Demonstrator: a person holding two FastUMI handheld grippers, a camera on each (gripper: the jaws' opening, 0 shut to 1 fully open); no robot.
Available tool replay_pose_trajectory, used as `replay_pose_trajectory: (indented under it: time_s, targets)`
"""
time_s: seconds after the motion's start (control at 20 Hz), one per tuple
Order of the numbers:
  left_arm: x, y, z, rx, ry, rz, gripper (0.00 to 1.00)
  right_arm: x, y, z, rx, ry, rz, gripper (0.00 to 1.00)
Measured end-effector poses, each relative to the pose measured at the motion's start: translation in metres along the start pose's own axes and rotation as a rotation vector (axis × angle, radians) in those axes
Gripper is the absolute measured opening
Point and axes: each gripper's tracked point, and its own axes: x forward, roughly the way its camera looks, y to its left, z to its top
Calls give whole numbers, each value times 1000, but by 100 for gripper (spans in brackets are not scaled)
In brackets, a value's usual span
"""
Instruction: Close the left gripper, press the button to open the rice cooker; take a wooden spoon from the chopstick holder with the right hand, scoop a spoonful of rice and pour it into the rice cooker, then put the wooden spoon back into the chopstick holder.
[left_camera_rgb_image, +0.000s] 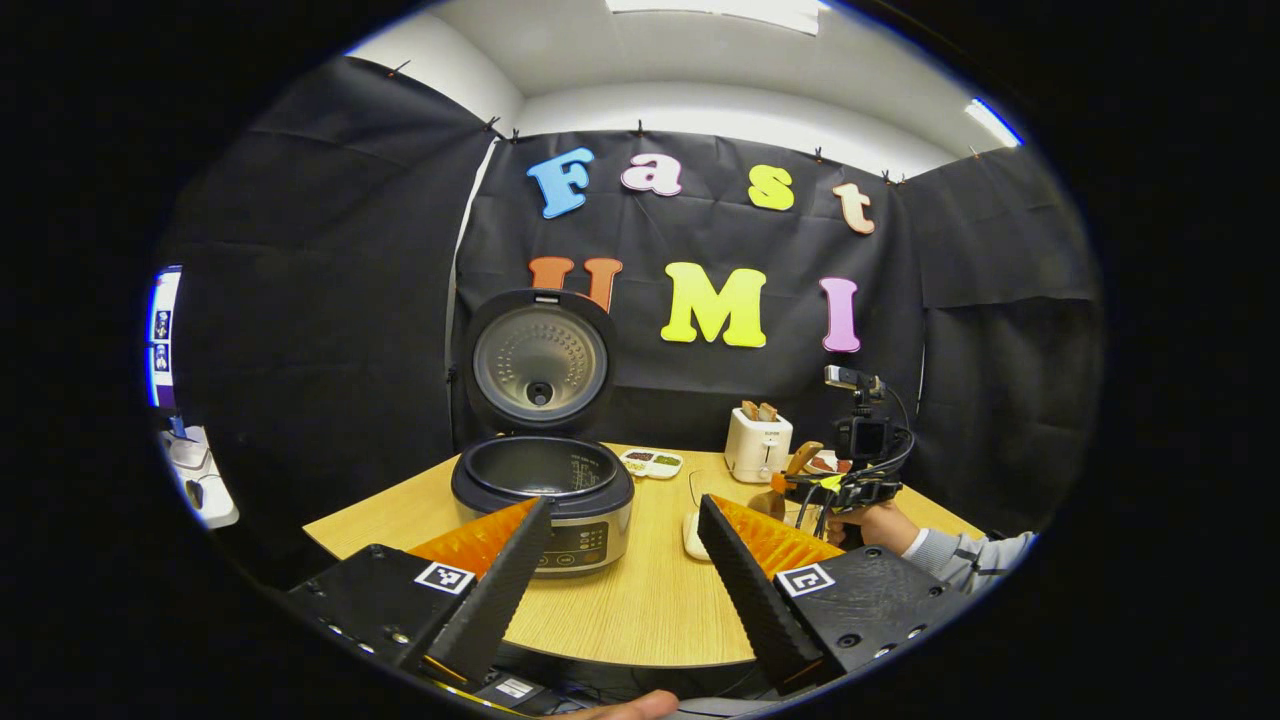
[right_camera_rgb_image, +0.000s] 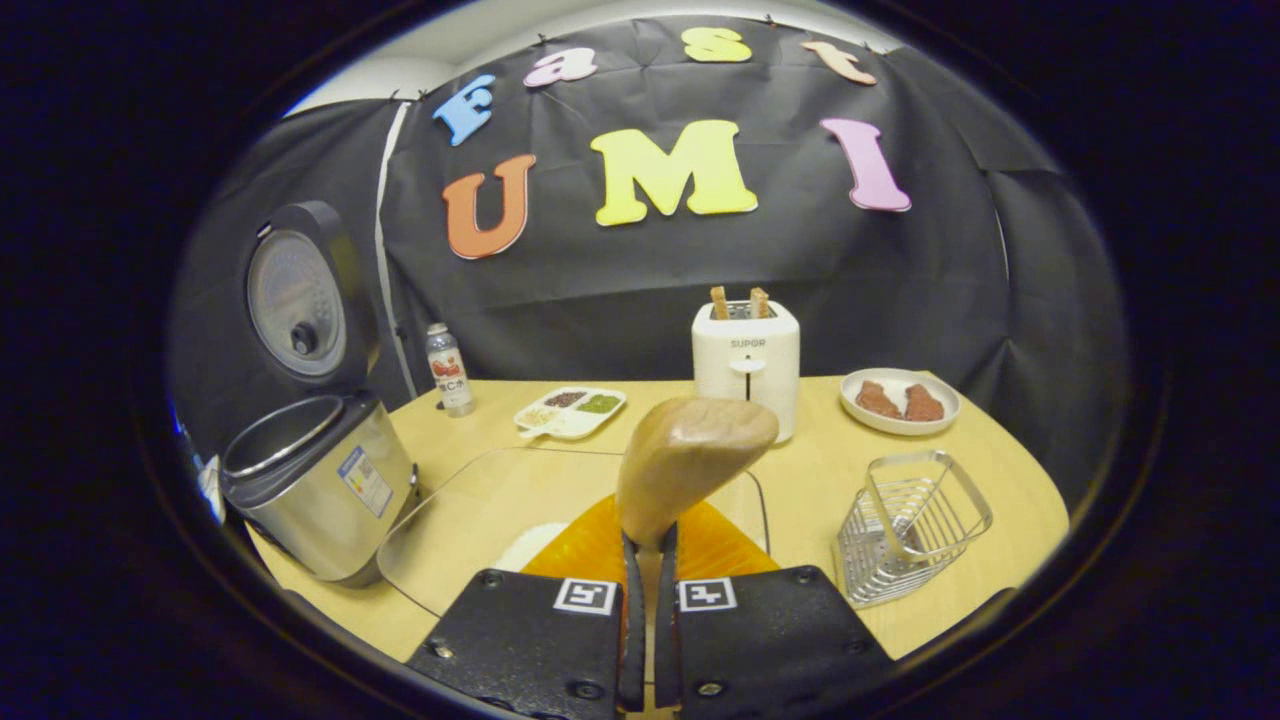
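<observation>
Right hand-held gripper clamping wooden spoon, bowl pointing up-forward, left hand-held gripper wide open

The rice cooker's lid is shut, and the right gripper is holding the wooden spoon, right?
Not quite: the rice cooker stands with its lid up and the pot open, as the left gripper view shows. The rest holds: in the right gripper view, the right gripper has its jaws closed on the wooden spoon.
</observation>
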Motion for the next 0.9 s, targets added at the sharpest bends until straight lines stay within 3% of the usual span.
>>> replay_pose_trajectory:
  time_s: [0.4,0.7,0.9]
  targets:
    - [-1,6,-3,11,9,23,95,10,36,-12,335,135,165,10]
    - [-5,8,-1,29,12,33,94,6,32,-3,594,181,234,9]
    - [-8,6,2,35,12,39,94,-4,8,14,752,134,257,9]
